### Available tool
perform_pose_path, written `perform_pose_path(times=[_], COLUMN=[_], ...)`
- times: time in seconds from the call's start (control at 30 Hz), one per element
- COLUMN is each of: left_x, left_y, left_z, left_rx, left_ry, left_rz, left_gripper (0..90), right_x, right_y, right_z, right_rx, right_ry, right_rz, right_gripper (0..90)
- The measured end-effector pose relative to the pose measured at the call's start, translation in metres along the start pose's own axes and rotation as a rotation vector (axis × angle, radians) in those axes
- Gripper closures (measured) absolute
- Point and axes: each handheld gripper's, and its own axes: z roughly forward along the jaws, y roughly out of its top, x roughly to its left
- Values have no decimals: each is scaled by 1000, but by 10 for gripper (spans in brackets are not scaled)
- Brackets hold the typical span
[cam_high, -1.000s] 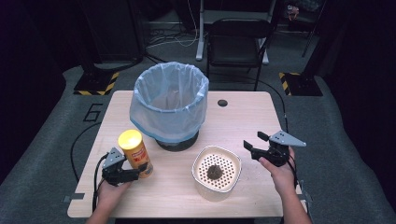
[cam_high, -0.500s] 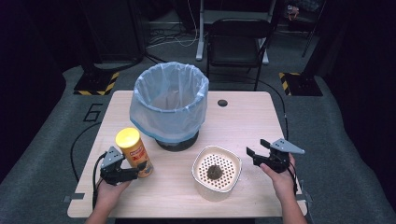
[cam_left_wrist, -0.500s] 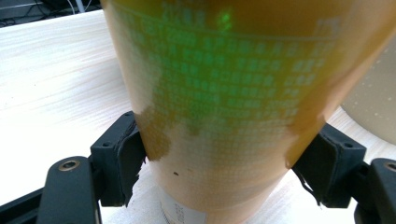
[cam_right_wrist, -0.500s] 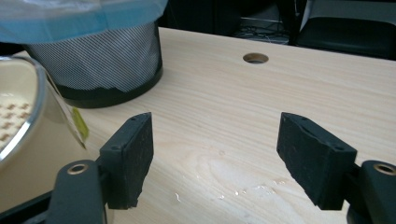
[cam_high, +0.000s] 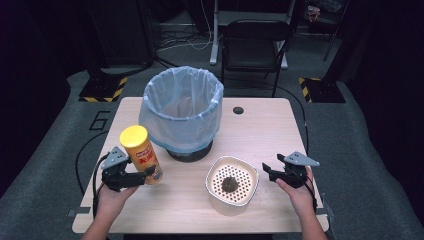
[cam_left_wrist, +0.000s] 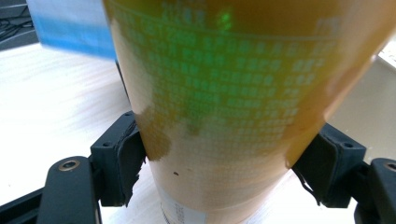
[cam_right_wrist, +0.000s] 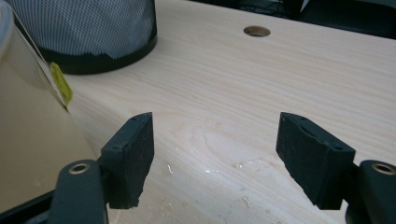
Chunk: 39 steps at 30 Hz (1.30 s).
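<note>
The left gripper (cam_high: 131, 176) clamps the yellow canister (cam_high: 141, 154) low on its body, both pads pressed against its sides. The right gripper (cam_high: 270, 171) hangs unclenched with nothing between its jaws, just beside the white perforated container (cam_high: 232, 184). Beyond both grippers stands the lined bin (cam_high: 181, 108) on the table (cam_high: 260, 130).

Large "6" on the floor mat (cam_high: 100, 120); canister (cam_high: 141, 154) label print seemingly illegible.
</note>
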Motion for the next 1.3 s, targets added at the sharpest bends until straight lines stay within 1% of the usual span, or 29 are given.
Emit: perform_pose_path(times=[0.03,0.07,0.13,0.2,0.23,0.27,0.3,0.33,0.37,0.43,0.57,0.67,0.77,0.83,0.87,0.9,0.93,0.97,1.0,1.07,1.13,1.2,1.23,1.27,1.3], left_x=[-1,-2,-3,-6,-8,-11,-12,-12,-15,-16,-19,-21,-23,-24,-24,-24,-24,-24,-25,-26,-27,-28,-29,-30,-30], left_y=[5,7,14,18,20,24,26,26,33,40,54,69,81,90,95,100,104,110,115,123,132,142,147,153,157], left_z=[-2,-3,-5,-7,-8,-10,-11,-11,-14,-18,-26,-34,-39,-43,-44,-46,-47,-49,-50,-52,-54,-56,-57,-58,-59], left_rx=[9,3,23,26,28,30,27,27,23,33,28,24,25,23,20,22,24,24,18,10,7,13,18,18,18], left_ry=[-12,-12,-24,-23,-28,-32,-33,-33,-33,-48,-54,-69,-64,-69,-71,-78,-79,-78,-80,-89,-88,-90,-91,-86,-84], left_rz=[5,-6,0,4,-1,8,6,6,16,21,21,20,26,31,31,31,30,30,28,34,36,35,39,47,54], left_gripper=[241,241,241,241,241,241,241,241,241,241,241,241,241,241,241,241,241,241,241,241,240,241,241,241,241], right_x=[0,0,0,0,0,0,0,-1,-1,-1,-1,-2,-2,-2,-1,-2,0,0,0,0,-1,-1,-2,-2,-2], right_y=[-1,-2,-2,-3,-3,-3,-4,-4,-5,-5,-6,-7,-8,-9,-9,-9,-9,-9,-10,-10,-11,-11,-12,-13,-13], right_z=[1,1,2,3,4,4,4,4,4,5,5,5,6,6,7,7,7,8,8,8,9,9,10,10,10], right_rx=[6,16,24,33,36,38,43,47,44,41,40,42,48,54,56,57,64,63,65,65,69,70,72,73,78], right_ry=[-1,1,2,3,6,8,9,7,7,6,6,6,15,16,17,15,17,15,19,19,18,12,13,16,18], right_rz=[-11,-7,-12,-14,-11,-17,-14,-12,-12,1,6,8,7,8,3,-11,2,3,-8,-6,-3,-2,1,-5,-8], right_gripper=[276,277,279,279,279,279,279,279,280,282,284,284,285,285,285,285,285,285,285,285,285,285,285,286,285])
